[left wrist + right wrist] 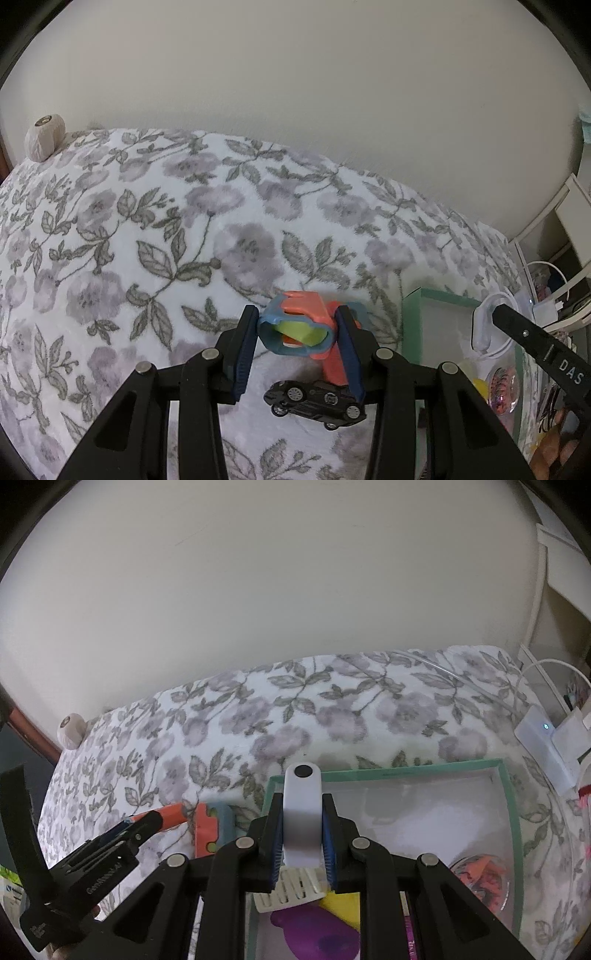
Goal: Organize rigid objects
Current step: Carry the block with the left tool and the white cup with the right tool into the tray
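My left gripper [297,317] is shut on an orange and blue plastic toy [306,306] with a yellow-green piece inside, held just above the floral blanket [147,240]. A black toy car [317,402] lies on its side on the blanket right under that toy. In the right wrist view my right gripper [302,801] is shut on a white clip-like piece [301,812] with a black dot, held over the near left part of the green-rimmed box [388,770]. The left gripper [147,819] and its toy [208,827] show beside the box's left wall.
The box holds a white ribbed piece [288,890], a yellow thing [343,904], a purple thing [314,930] and a clear round container [484,882] of orange bits. A beige ball [44,136] sits at the blanket's far left. A white charger [543,738] with cables lies right of the box.
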The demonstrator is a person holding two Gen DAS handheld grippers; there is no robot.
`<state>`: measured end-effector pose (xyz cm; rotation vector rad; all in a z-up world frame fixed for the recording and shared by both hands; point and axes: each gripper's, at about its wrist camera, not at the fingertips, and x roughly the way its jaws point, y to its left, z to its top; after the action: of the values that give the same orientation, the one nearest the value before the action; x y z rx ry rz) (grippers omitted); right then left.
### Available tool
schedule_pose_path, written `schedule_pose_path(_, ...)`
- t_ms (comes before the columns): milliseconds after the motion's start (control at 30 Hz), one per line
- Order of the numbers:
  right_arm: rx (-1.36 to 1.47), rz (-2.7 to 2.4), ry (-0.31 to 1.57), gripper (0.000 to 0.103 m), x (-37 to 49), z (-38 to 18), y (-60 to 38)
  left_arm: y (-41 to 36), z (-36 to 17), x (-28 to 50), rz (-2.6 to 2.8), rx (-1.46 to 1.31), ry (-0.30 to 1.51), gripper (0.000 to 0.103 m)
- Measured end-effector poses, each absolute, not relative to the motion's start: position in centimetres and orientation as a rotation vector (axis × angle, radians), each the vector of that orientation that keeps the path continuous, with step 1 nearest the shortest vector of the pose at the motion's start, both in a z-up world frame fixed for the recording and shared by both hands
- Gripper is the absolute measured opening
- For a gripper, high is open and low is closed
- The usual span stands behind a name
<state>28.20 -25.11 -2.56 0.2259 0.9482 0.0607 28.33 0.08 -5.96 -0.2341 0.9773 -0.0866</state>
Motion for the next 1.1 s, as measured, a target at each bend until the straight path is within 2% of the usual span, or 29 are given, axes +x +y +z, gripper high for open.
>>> schedule_pose_path(400, 0.249, -0.044, 0.933, 0.019, 27.4, -2.0, -29.4, -4.9, -2.4, 28.1, -0.205, -0.222, 0.905, 0.043)
schedule_pose_path(767, 0.272, -0.172, 0.969, 0.02, 26.8, -3.9, -34.3, -11.9, -3.5, 26.7, -0.35, -0.151, 0.859, 0.044)
schedule_pose_path(1100, 0.319, -0.218, 0.956, 0.02, 26.4, -4.7, -36.3, -14.5, -5.4, 26.2, -0.417, -0.119, 0.841, 0.044)
